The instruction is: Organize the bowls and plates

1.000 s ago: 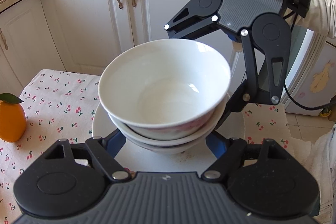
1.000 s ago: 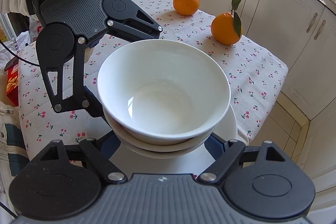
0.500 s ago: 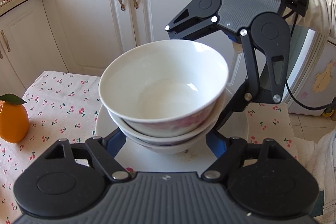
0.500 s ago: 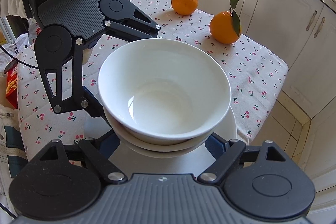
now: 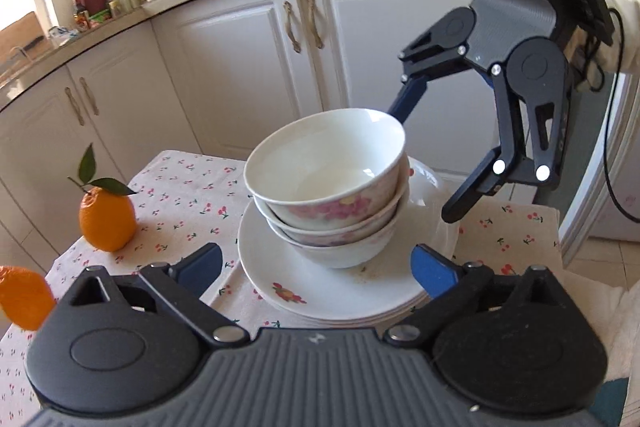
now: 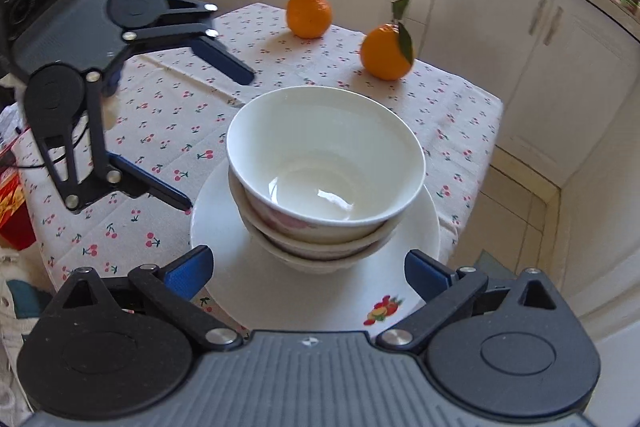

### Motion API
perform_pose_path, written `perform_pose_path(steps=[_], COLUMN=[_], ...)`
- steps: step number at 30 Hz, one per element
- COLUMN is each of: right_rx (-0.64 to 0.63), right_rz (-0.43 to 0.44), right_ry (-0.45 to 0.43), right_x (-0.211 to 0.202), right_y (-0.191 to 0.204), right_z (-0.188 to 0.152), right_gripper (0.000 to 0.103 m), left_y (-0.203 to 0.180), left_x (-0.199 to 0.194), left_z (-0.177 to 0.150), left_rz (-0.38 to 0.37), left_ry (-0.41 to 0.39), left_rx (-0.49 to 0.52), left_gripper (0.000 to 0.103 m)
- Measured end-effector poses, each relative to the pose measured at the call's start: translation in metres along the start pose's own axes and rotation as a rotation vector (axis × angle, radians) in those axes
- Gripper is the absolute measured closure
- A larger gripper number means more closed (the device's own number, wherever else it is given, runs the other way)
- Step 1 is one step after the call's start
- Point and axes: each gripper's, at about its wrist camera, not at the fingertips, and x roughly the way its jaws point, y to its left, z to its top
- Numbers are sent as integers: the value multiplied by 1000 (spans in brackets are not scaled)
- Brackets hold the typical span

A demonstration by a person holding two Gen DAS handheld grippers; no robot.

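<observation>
Three bowls sit nested on stacked plates at the surface edge, so stacking looks done. Both the left gripper and right gripper are opening wide, fingers holding nothing. Two oranges lie beyond.

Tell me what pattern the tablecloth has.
Small red cherries with green stems on a pale tablecloth, clearest in the right wrist view.

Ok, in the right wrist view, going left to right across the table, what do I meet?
Black left gripper → stacked white ceramic bowls on white plates → leafy orange fruit.
</observation>
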Motion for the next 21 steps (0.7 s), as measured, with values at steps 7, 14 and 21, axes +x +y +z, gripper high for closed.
perform_pose_path(steps=[7, 14, 21], right_rx=[242, 567, 593], right_rz=[-248, -355, -433], right_ry=[-32, -111, -158], right_x=[-32, -43, -59], right_y=[35, 66, 104], right_z=[-17, -42, -46], right_gripper=[0, 0, 0], left_y=[-26, -50, -64], left_x=[-52, -76, -102], left_z=[-14, -23, -28], left_rz=[209, 452, 587], left_ry=[-102, -30, 20], left_rx=[-208, -494, -625], left_gripper=[1, 1, 1])
